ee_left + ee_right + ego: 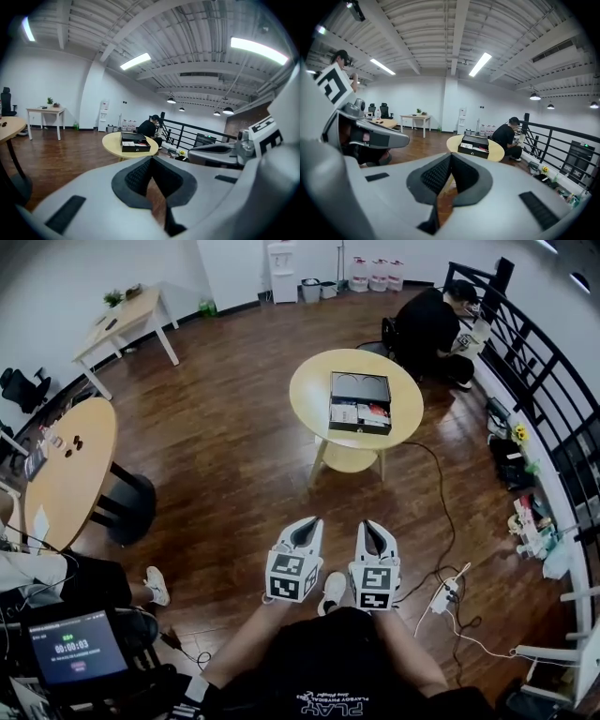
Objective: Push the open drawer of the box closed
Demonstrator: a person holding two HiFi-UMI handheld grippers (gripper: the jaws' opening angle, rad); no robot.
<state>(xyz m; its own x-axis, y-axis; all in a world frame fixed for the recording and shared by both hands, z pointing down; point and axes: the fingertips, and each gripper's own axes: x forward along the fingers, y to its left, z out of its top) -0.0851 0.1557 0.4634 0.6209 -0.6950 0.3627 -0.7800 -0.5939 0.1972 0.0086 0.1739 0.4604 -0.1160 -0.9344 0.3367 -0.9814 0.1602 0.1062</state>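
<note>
A black box (360,390) sits on a round yellow table (309,390) a few steps ahead of me. Its drawer (359,416) is pulled out toward me, with papers and a red item inside. Both grippers are held close to my body, far from the box. My left gripper (305,526) and right gripper (372,531) point at the table side by side, both shut and holding nothing. The left gripper view shows the box (135,142) beyond the closed left gripper (151,161). The right gripper view shows the box (474,145) past the closed right gripper (451,157).
A person in black (431,324) crouches behind the table by a black railing (544,381). A cable runs from the table to a power strip (441,596) on the wood floor. Another round table (70,465) and a desk (131,320) stand to the left.
</note>
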